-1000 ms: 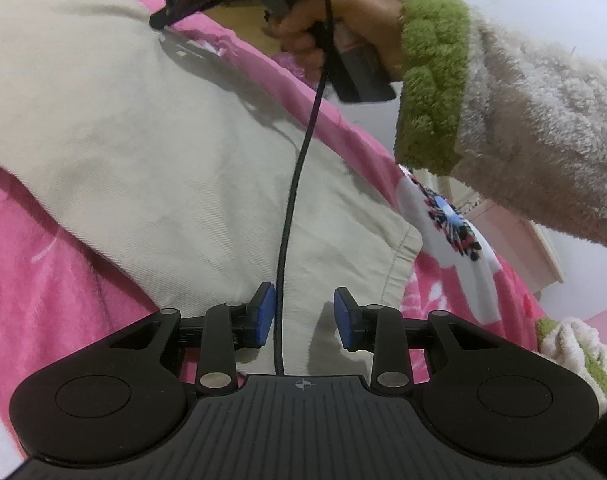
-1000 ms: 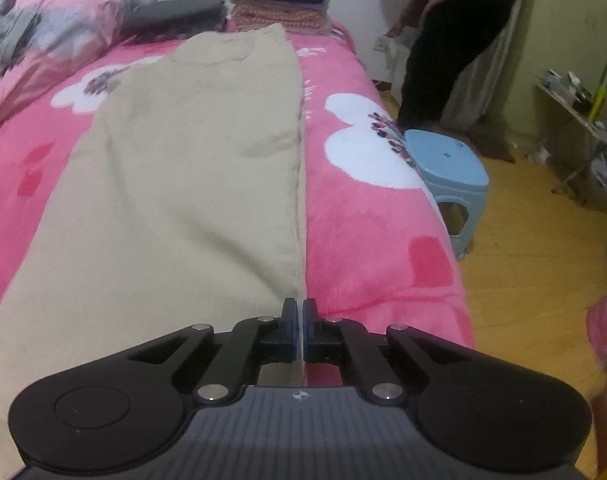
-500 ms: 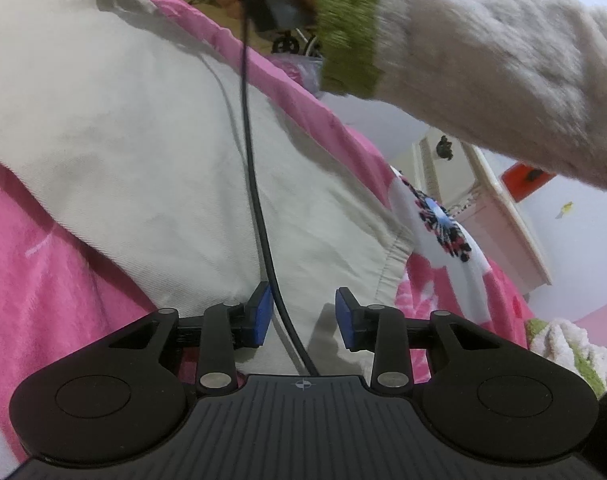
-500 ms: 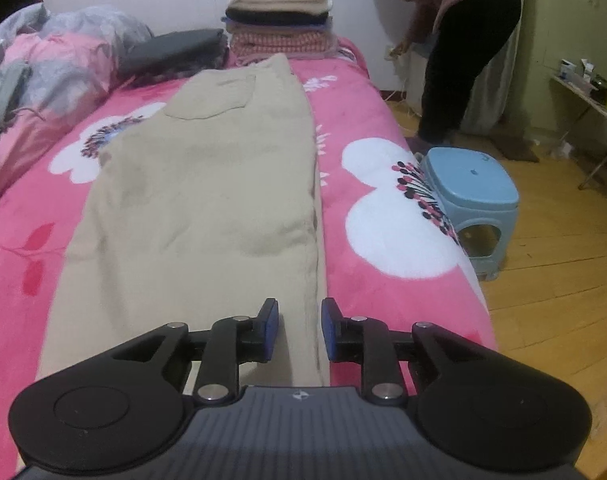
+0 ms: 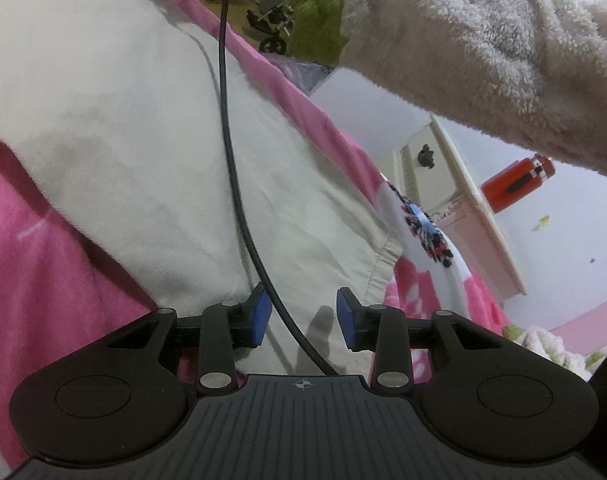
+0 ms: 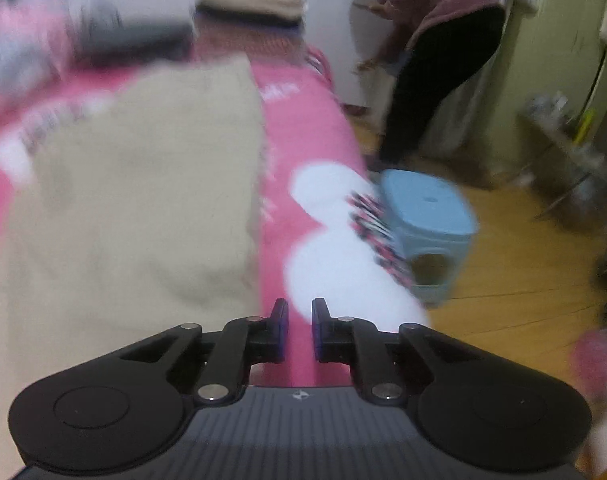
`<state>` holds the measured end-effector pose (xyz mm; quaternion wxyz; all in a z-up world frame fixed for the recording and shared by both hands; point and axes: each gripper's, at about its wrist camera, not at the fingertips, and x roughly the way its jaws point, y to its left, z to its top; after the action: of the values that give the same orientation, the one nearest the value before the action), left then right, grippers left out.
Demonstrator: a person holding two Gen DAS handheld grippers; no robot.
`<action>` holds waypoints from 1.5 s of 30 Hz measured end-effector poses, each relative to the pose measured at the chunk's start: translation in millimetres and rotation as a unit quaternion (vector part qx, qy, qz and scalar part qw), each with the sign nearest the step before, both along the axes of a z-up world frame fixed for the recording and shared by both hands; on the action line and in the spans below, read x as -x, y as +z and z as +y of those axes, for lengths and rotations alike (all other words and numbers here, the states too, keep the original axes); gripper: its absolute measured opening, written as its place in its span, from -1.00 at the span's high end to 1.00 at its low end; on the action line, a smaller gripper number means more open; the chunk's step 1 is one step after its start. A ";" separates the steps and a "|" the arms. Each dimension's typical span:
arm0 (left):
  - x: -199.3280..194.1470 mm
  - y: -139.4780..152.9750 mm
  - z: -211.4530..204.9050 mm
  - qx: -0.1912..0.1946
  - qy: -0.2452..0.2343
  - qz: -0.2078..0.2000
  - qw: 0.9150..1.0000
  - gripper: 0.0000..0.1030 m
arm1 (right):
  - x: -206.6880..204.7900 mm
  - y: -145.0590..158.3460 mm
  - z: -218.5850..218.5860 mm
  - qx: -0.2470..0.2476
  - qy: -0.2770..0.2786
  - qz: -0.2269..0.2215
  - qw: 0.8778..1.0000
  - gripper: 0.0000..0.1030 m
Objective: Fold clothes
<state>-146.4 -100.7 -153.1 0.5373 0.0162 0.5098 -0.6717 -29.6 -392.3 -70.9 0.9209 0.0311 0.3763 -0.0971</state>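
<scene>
Both my grippers stand open, holding nothing: left gripper [image 5: 299, 312] over the beige trousers' [image 5: 143, 128] hem, right gripper [image 6: 299, 322] (blurred view) above the pink bedspread [image 6: 303, 112] beside their edge.

Black left gripper [image 5: 301, 312]: ribbed dark-grey housing with a small crosshair mark, two round side discs, silver screws on the linkage arms, blue pads [image 5: 261, 315]. Black cable [image 5: 231, 152] running forward from between them. Above and right, fluffy cream sleeve [image 5: 483, 52] with green cuff [image 5: 315, 4]. Right gripper [image 6: 299, 330] built alike, with darker blue-purple pads.
</scene>
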 end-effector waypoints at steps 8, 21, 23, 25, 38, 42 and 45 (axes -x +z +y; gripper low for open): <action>-6.4 -5.8 2.3 0.007 0.001 0.030 1.000 0.32 | -39.9 -7.9 -12.8 -0.088 -0.005 0.013 0.996 0.60; -7.0 -12.0 4.4 0.008 0.002 0.050 0.999 0.32 | -25.1 -5.5 -18.5 -0.079 -0.040 -0.047 0.995 0.96; -6.2 -12.6 4.6 0.009 0.002 0.049 0.999 0.32 | -13.8 4.2 -23.8 -0.107 -0.044 -0.066 0.991 0.71; -5.3 -13.2 4.8 0.011 0.002 0.048 0.999 0.32 | -10.9 8.7 -32.1 -0.146 -0.041 -0.078 0.985 0.49; -1.8 -11.2 5.3 0.009 -0.004 0.032 0.999 0.31 | -37.1 -35.8 -20.2 -0.112 0.009 0.002 0.994 0.96; 0.4 -8.7 4.0 0.004 -0.004 0.024 1.000 0.31 | -29.8 -28.4 -22.9 -0.121 -0.018 -0.012 0.992 0.79; 2.7 -5.5 3.9 0.001 -0.002 0.016 1.000 0.29 | 0.5 2.6 -25.5 -0.083 -0.041 -0.041 0.995 0.61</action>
<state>-149.1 -96.8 -158.6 0.5276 0.0062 0.5173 -0.6738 -30.0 -417.8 -68.3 0.9249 0.1270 0.3435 -0.1020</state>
